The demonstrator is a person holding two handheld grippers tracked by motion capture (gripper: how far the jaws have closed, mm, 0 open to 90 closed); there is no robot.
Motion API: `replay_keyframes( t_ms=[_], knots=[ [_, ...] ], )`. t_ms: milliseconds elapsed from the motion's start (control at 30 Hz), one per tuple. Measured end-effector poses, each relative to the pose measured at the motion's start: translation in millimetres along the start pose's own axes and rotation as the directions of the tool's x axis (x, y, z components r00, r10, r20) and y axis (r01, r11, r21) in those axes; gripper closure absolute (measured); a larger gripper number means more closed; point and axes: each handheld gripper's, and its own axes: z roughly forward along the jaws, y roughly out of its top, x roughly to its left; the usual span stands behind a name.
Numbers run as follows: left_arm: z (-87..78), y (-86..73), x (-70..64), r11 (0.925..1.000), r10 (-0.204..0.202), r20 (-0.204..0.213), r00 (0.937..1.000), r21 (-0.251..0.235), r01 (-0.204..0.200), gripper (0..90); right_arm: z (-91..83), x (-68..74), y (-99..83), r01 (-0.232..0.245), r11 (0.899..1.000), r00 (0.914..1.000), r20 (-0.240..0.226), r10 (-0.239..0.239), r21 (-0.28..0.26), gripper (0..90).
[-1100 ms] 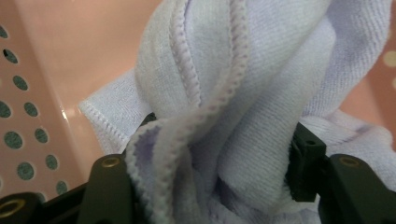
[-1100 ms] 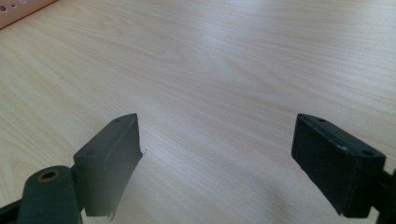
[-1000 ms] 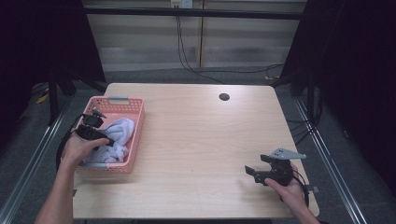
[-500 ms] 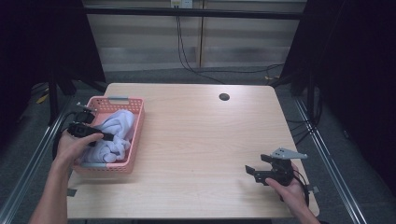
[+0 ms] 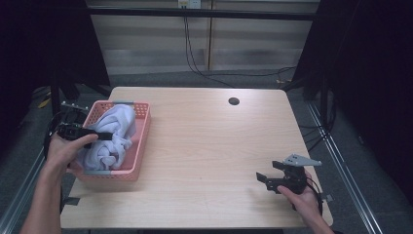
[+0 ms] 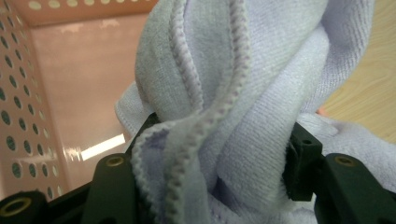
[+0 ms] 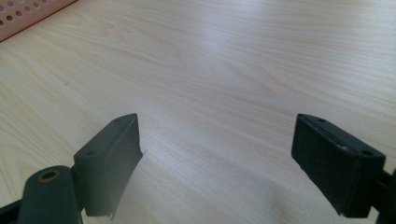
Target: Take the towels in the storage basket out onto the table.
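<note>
Over the last second the left gripper has swung from reaching down into the basket at about 9 o'clock on the table to lying level across it, pointing toward 3 o'clock, and the towel has risen with it. A second ago the towel lay low and spread in the basket; now it stands heaped, its top bulging above the rim toward 12 o'clock. I judge that the lift out of the basket has begun, though most of the cloth is still inside.

In the left gripper view the jaws are clenched on a thick bunch of towel, several folds and a stitched hem pinched between them, with the basket's pink perforated wall at 9 o'clock and bare table at 3 o'clock. The grasp looks deep, so a slip seems unlikely, but the hanging folds could drag on the rim.

The towel is pale lilac, soft and napped, with a corded edge; it is twisted and rumpled, not folded.

The right gripper has not moved: it rests near the table's 5 o'clock corner, jaws spread wide with nothing between them, over plain wood.
</note>
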Motion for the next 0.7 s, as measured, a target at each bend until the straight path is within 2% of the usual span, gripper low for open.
replay_keyframes(
  t_ms=[67,100,133,267,300,467,533,700],
  knots=[
    [-3.9,2.3,-0.7,0.9997,-0.017,-0.016,0.9997,-0.017,0.017,43.8,-0.1,0.0,0.0,0.000,1.000,1.0000,-0.002,0.000,0.000,15.5],
    [-4.4,2.8,-1.9,0.9981,-0.046,-0.009,0.9989,-0.042,0.046,43.9,-0.1,0.0,0.0,0.002,1.000,1.0000,0.000,-0.002,-0.001,15.5],
    [-7.5,3.9,0.1,0.9995,-0.021,-0.003,0.9998,-0.022,0.021,43.8,-0.2,0.0,0.0,0.003,1.000,1.0000,0.000,-0.003,-0.002,15.5],
    [-15.4,6.4,-2.6,0.9990,-0.007,0.014,0.9999,-0.044,0.008,43.8,-1.4,-0.6,0.2,-0.002,1.000,1.0000,-0.001,0.002,-0.004,15.4],
    [-16.6,6.9,-4.3,0.9979,-0.022,0.014,0.9997,-0.061,0.023,43.8,-1.4,-1.0,0.2,-0.004,1.000,1.0000,0.000,0.004,-0.004,15.4],
    [-27.7,12.1,-10.5,0.9964,-0.003,0.028,0.9996,-0.084,0.005,43.8,-0.6,-0.5,0.3,-0.005,1.000,1.0000,-0.007,0.005,-0.002,15.3],
    [-31.2,14.1,-14.4,0.9942,-0.020,0.021,0.9996,-0.105,0.022,43.7,-0.4,-0.2,0.3,0.000,1.000,1.0000,-0.008,0.000,-0.003,15.4],
    [-42.3,17.5,-21.2,0.9921,0.017,0.044,0.9989,-0.125,-0.011,43.7,-1.5,-0.5,0.2,-0.005,1.000,1.0000,-0.008,0.005,-0.003,15.3]
  ],
)
